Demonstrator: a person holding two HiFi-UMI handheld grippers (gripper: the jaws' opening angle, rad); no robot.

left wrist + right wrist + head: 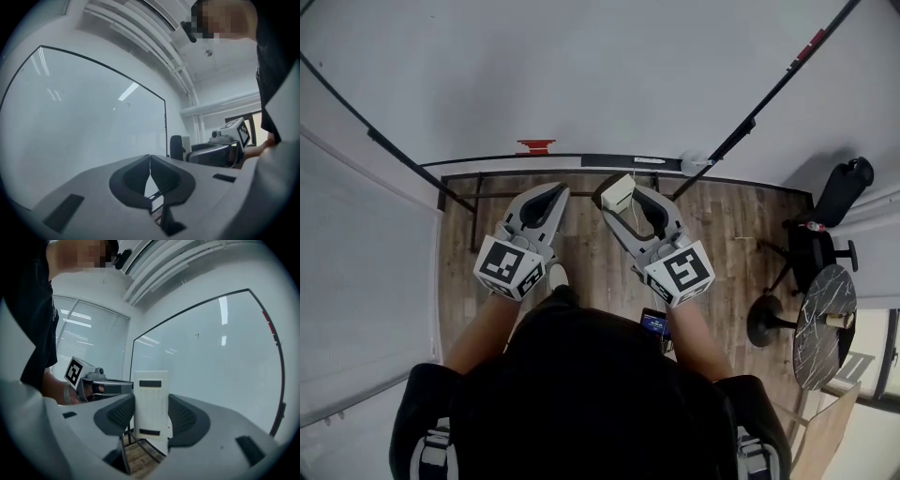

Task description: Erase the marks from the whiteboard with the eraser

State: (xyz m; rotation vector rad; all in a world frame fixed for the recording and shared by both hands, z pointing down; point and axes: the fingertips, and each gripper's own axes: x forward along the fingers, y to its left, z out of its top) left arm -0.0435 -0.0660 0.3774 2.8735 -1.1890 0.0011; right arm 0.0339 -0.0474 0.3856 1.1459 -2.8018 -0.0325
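Note:
The whiteboard point(581, 75) stands upright in front of me in a black frame. Its surface looks almost clean, with one tiny dark mark point(197, 336) high up, also showing in the left gripper view as the mark point(128, 105). My right gripper point(621, 197) is shut on the white eraser point(617, 192), held a little short of the board's lower edge. The eraser point(151, 401) stands upright between the jaws. My left gripper point(553, 193) hangs beside it, shut and empty, its jaws touching point(150, 164). From there the eraser point(180, 147) appears at the right.
A red object point(535, 146) and a white round thing point(692, 166) rest on the board's tray point(600, 161). Wooden floor lies below. A black chair point(825, 216) and a round marble table point(823, 323) stand at the right. Window blinds point(89, 343) are at the left.

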